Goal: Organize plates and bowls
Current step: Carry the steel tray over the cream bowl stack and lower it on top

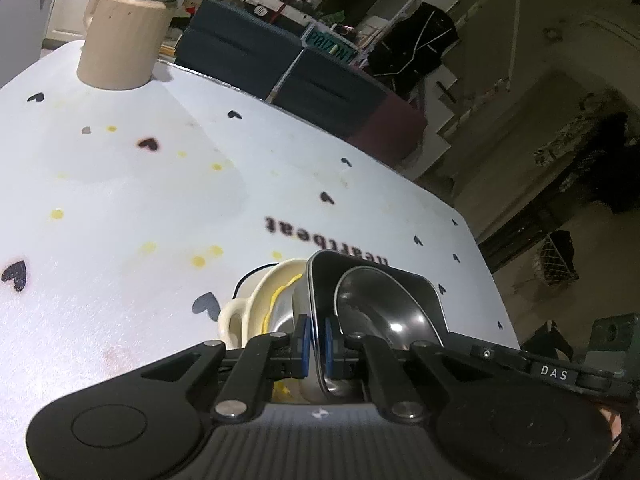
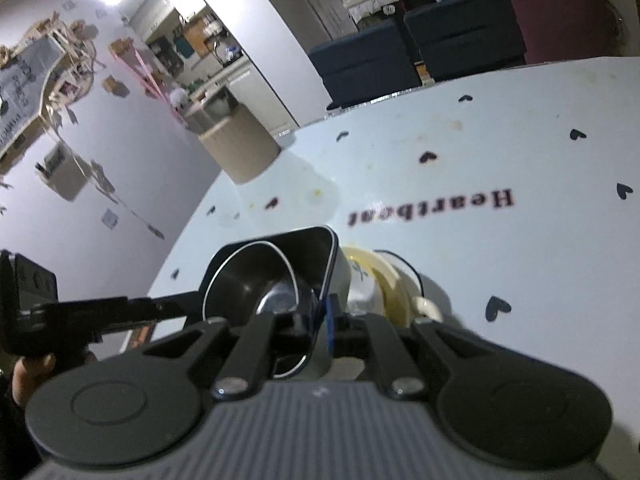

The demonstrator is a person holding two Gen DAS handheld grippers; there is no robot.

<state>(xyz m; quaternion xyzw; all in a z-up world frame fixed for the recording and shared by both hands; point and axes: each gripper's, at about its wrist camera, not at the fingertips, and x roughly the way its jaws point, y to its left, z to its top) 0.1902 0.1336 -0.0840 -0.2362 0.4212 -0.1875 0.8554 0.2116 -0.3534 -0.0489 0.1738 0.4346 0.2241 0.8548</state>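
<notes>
Because both grippers clamp the same rim from opposite sides, the black square tray (image 1: pixel 376 280) hangs tipped over the table (image 1: pixel 120 200) rather than lying flat, which I judge to be a two-handed carry toward a stack or resting place. One table is in view, covered in a pale sheet printed with small dark hearts and the word "Heartbeat", with yellowish spots on it. Well apart from the dishes, near the far edge, stands one beige jug (image 1: pixel 124 40) with a metal top. One tray is held. Inside it nests one dark, glossy bowl (image 1: pixel 384 312), kept there by the tray's raised wall. Just beside the tray, on its outer side, sit cream dishes (image 1: pixel 264 296): at least one with a yellow wavy rim and one cup-like handle, though how many are stacked there I cannot tell. The left gripper (image 1: pixel 316 340) has its blue pads (image 1: pixel 303 340) pinched narrow on the tray's thin edge. The right gripper (image 2: pixel 322 320) is likewise closed narrow on the tray's rim, one blue pad (image 2: pixel 330 322) showing. Two grippers, then, on one tray.
</notes>
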